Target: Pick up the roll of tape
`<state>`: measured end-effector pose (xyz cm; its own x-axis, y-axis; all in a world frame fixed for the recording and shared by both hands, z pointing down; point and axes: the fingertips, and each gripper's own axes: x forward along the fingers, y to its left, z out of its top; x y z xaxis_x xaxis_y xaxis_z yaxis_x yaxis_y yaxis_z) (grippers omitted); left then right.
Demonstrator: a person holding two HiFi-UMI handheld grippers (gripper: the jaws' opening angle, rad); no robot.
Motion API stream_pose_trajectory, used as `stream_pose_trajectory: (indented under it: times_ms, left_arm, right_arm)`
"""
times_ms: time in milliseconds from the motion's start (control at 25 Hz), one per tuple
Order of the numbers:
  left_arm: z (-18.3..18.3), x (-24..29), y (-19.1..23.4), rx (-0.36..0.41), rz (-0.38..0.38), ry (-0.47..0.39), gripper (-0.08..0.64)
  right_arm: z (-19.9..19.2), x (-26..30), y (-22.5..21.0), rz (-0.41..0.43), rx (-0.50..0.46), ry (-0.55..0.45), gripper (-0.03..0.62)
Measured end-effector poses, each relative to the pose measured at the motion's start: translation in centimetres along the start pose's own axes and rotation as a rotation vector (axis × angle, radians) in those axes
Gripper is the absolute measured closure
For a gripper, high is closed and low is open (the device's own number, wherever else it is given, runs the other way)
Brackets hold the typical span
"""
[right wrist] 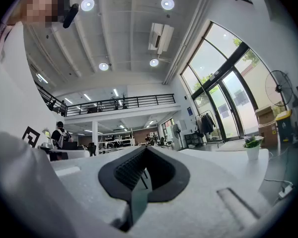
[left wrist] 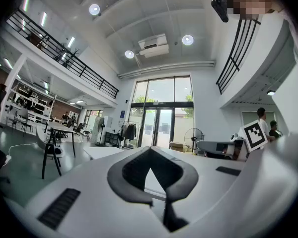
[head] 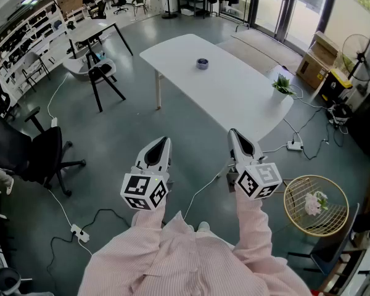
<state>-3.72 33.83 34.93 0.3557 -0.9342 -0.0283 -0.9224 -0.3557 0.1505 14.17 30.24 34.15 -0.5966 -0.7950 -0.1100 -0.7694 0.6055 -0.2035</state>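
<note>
Pink striped sleeves (head: 254,230) nearest, low in the head view, reaching forward over grey floor (head: 129,128). Left tool (head: 164,140) closed up, jaws meeting tip to tip, nothing between them. Right tool (head: 232,132) just the same: jaws pressed together, gripping nothing. Side by side, both short of the white counter (head: 234,97). Roll of tape (head: 202,63) lying flat on that counter toward its far end, well apart from both tools. Small potted plant (head: 282,85) near the counter's right-hand edge.
</note>
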Motion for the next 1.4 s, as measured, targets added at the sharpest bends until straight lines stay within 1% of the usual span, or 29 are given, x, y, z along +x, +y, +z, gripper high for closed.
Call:
stream_pose_trajectory:
  times_ms: [160,360,520,760,880,1000,1080,1200,1400]
  left_arm:
    - [0.5,-0.5,1.3,0.001,0.018,0.0,0.56]
    - [0.1,-1.6,2.4,-0.017,0.036,0.009,0.56]
    - [-0.7,-1.5,2.0,-0.031,0.031,0.019,0.56]
    - [-2.6,-0.2,2.1,-0.05,0.02,0.047,0.56]
    - [-2.8,1.7,2.8,-0.052,0.024,0.053,0.56]
    - [-3.1,4.9,3.7,-0.06,0.033,0.059,0.56]
    - [-3.2,7.5,4.5,-0.064,0.041,0.061,0.56]
    - [-3.0,11.4,5.8,-0.076,0.055,0.054,0.56]
    - [-2.8,16.8,7.3,-0.094,0.076,0.042,0.56]
  right_arm:
    - [0.1,0.5,0.8,0.007,-0.003,0.003,0.588]
    - [-0.5,0.8,1.6,0.038,0.038,0.006,0.588]
    - [-1.6,0.9,0.8,0.011,0.038,0.028,0.588]
    - [-3.9,2.0,-0.3,0.039,0.06,0.078,0.588]
    - [-4.1,3.8,-1.7,0.04,0.064,0.085,0.572]
    - [-4.3,6.2,-4.3,0.032,0.069,0.092,0.558]
    - [-4.5,8.3,-6.0,0.048,0.076,0.105,0.533]
    - [-4.5,11.7,-8.3,0.085,0.072,0.127,0.517]
    - [-3.9,16.7,-12.2,0.101,0.065,0.134,0.497]
